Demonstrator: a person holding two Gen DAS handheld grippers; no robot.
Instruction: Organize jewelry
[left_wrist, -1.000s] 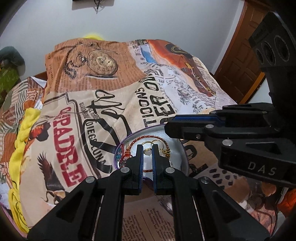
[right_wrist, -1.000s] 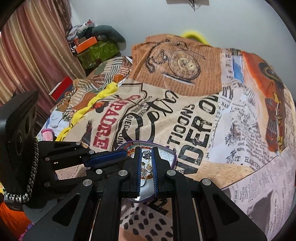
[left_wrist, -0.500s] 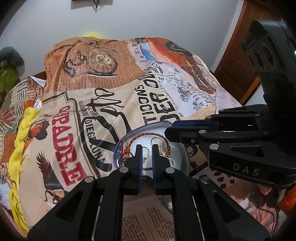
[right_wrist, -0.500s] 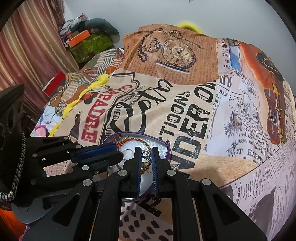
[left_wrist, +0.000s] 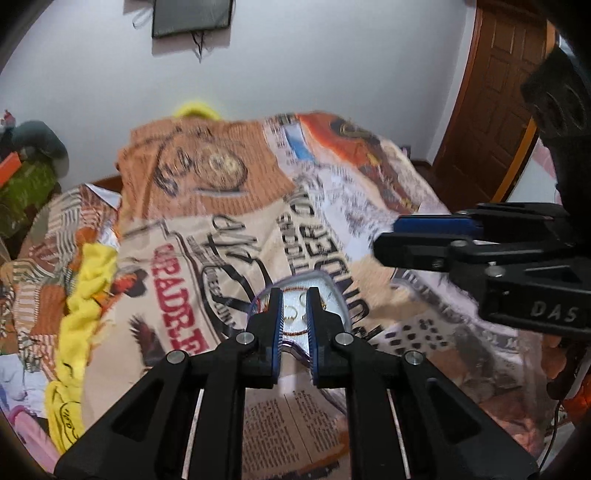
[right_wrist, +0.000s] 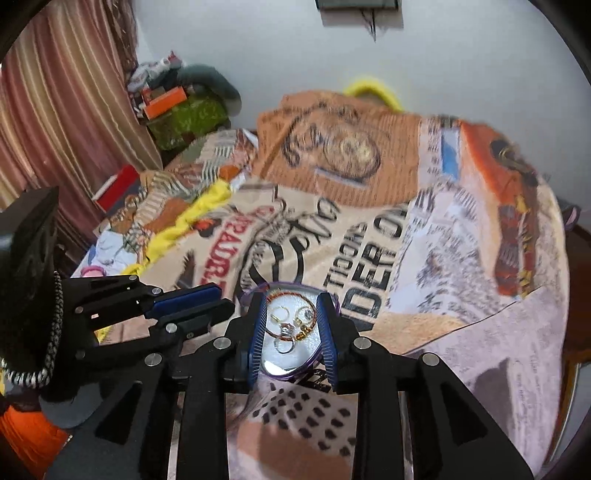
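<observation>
A purple-rimmed tray (right_wrist: 295, 372) lies on the printed bedspread (right_wrist: 424, 258). In it are a red beaded bracelet (right_wrist: 291, 293), gold hoop earrings (right_wrist: 280, 314) and a silver ring (right_wrist: 284, 345). My right gripper (right_wrist: 291, 301) hovers over the tray, its jaws opening and nothing between the pads. My left gripper (left_wrist: 294, 295) hangs above the same tray (left_wrist: 314, 274), its jaws opening from a narrow gap that holds nothing. Through that gap the gold hoops (left_wrist: 293, 314) show. Each gripper appears side-on in the other's view: the left gripper (right_wrist: 218, 301) and the right gripper (left_wrist: 386, 238).
A yellow cloth (left_wrist: 85, 295) lies bunched along the bed's left side. Boxes and clothes (right_wrist: 177, 107) are piled in the far left corner beside a striped curtain (right_wrist: 55, 129). A wooden door (left_wrist: 495, 110) stands at the right. Both views are motion-blurred.
Both grippers have lifted away from the tray, which now looks smaller and farther off. The right jaws have spread apart. The left gap has hardly changed.
</observation>
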